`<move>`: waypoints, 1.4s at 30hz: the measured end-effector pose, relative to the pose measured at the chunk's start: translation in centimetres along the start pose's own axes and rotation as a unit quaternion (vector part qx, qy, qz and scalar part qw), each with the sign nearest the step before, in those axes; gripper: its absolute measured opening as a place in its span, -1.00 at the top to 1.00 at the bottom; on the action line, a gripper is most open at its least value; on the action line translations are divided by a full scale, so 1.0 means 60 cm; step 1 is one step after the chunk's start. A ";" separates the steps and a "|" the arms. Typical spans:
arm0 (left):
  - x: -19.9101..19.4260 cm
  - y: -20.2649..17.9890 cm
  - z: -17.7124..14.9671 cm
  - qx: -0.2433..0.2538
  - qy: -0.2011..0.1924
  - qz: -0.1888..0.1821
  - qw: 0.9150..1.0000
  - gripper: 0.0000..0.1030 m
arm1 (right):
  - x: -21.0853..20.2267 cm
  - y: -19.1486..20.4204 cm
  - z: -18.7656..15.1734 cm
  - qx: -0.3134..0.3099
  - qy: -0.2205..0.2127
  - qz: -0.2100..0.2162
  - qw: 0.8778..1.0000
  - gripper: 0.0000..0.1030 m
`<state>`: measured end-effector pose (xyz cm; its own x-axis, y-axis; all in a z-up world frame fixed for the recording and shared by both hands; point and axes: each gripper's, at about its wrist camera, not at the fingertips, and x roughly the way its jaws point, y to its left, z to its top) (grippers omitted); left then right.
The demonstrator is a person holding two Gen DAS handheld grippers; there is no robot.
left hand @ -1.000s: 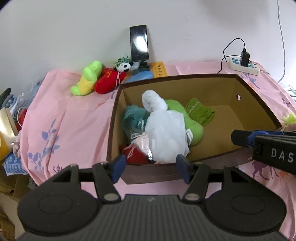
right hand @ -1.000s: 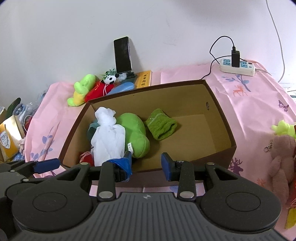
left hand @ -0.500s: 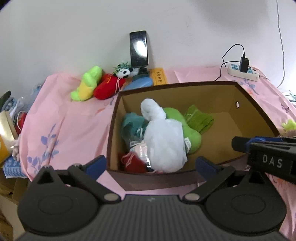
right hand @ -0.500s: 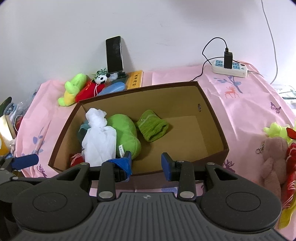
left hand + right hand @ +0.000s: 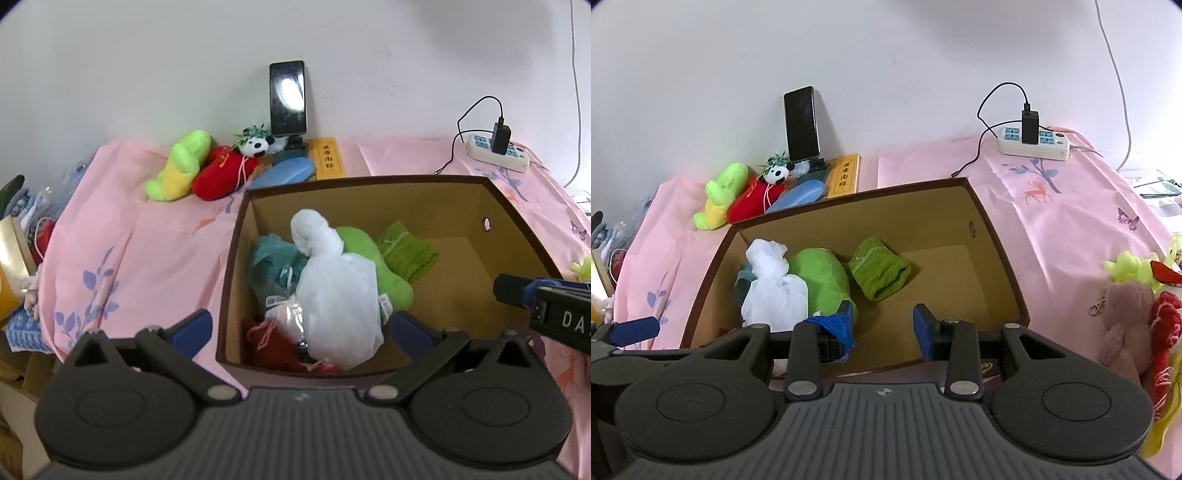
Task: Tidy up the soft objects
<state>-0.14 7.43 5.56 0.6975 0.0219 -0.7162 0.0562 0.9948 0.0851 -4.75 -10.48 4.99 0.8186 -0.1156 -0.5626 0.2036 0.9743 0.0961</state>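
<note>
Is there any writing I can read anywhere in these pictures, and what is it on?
"DA", cut off by the picture's edge: white letters on the right gripper, seen from the left wrist.
Dark characters run down the yellow box by the phone stand: too small to read.
The tag on the green plush in the box: too blurred to read.
Nothing else is legible.

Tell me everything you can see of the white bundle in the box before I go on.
The white bundle is soft, thin white fabric or plastic, gathered into a knotted, rounded top with a fuller, crinkled body below. It lies in the left part of the brown cardboard box, top toward the back wall. It rests against the green plush on its right and overlaps the teal cloth and red item. No gripper touches it.
</note>
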 end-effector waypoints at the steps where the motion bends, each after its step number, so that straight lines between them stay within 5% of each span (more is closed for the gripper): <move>1: 0.001 -0.001 0.001 0.001 0.001 0.001 1.000 -0.99 | 0.000 0.000 0.001 0.000 -0.001 -0.001 1.000 0.63; 42: 0.073 0.010 0.016 -0.005 0.041 0.006 0.999 -0.99 | 0.069 0.011 0.021 -0.015 0.040 -0.022 0.999 0.63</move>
<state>3.66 8.01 3.16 0.6375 0.0407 -0.7694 0.0408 0.9954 0.0864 -0.56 -10.57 3.73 0.7633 -0.1432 -0.6300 0.2213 0.9741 0.0467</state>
